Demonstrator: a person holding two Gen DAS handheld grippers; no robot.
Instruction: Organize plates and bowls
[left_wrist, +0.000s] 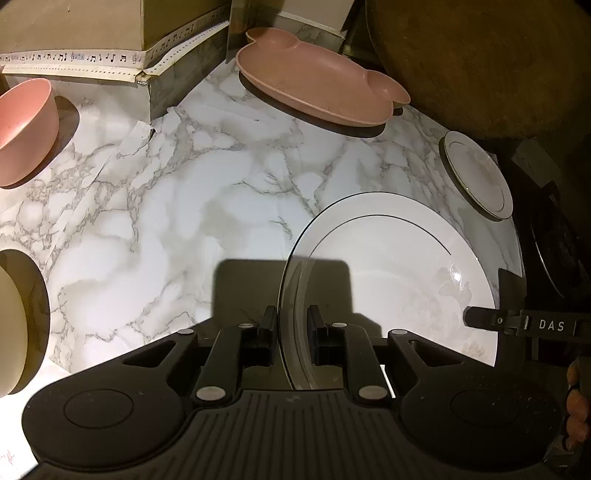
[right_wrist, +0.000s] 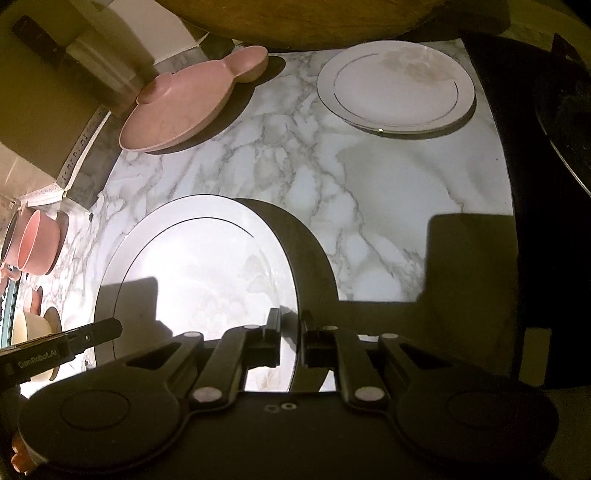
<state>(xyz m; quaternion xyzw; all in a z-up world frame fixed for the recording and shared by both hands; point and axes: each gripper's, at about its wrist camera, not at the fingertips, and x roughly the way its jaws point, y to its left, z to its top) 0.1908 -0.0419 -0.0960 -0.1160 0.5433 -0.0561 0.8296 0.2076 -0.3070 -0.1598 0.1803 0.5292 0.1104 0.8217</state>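
Note:
A large white plate (left_wrist: 399, 266) with a thin dark ring hangs above the marble counter (left_wrist: 177, 221), held by both grippers. My left gripper (left_wrist: 291, 325) is shut on its left rim; my right gripper (right_wrist: 291, 332) is shut on the right rim of the same large white plate (right_wrist: 199, 266). Each gripper's finger shows in the other's view at the plate's far edge. A smaller white plate (right_wrist: 395, 85) lies flat at the counter's far right, also seen as the smaller plate (left_wrist: 476, 173). A pink mouse-shaped divided plate (left_wrist: 317, 77) sits at the back.
A pink bowl (left_wrist: 26, 129) stands at the left, a cream bowl (left_wrist: 14, 321) nearer. A large wooden board (left_wrist: 480, 62) looms over the back right. A cardboard box with music-note tape (left_wrist: 74, 33) is at back left. A dark pan (right_wrist: 565, 110) sits right of the counter.

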